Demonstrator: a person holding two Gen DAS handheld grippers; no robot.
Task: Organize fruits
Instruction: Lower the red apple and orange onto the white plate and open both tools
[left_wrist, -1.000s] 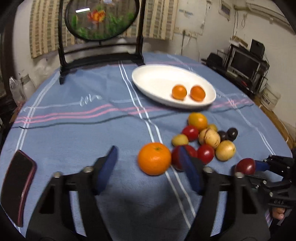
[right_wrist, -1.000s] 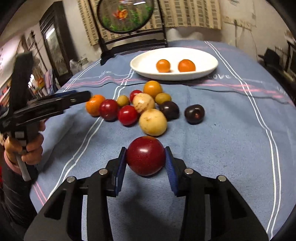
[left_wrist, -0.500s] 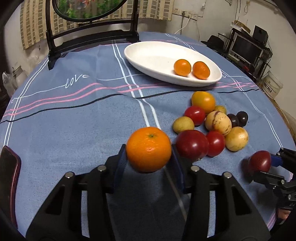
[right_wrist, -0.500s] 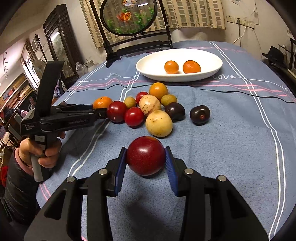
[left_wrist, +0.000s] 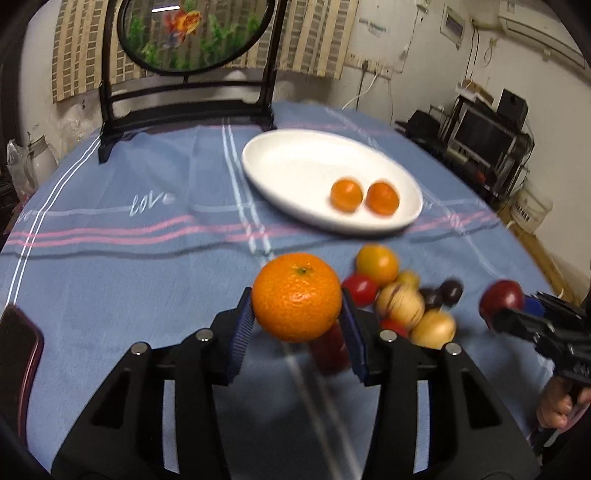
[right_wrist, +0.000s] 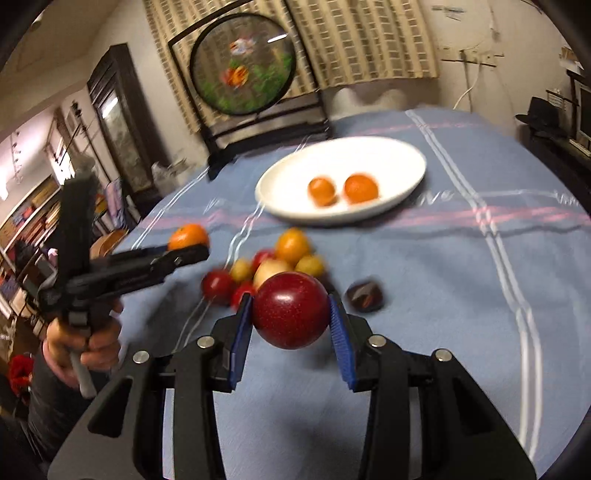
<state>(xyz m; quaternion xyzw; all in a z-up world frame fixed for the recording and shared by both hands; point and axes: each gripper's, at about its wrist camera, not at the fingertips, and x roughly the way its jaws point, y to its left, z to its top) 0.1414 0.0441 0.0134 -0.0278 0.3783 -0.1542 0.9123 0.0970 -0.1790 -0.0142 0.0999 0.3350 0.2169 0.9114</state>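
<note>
An orange (left_wrist: 297, 297) is held by the left tool (left_wrist: 297, 325) at frame centre. A red fruit (right_wrist: 291, 311) is clamped in the right tool (right_wrist: 291, 332). Two oranges lie on the plate (left_wrist: 295, 166) above.

Counter (left_wrist: 110, 266) under blue striped cloth (right_wrist: 461, 295): white plate (left_wrist: 295, 162), loose fruit cluster (left_wrist: 402, 291), phone (left_wrist: 18, 354) at near-left edge, framed round screen (left_wrist: 192, 33) at back.
</note>
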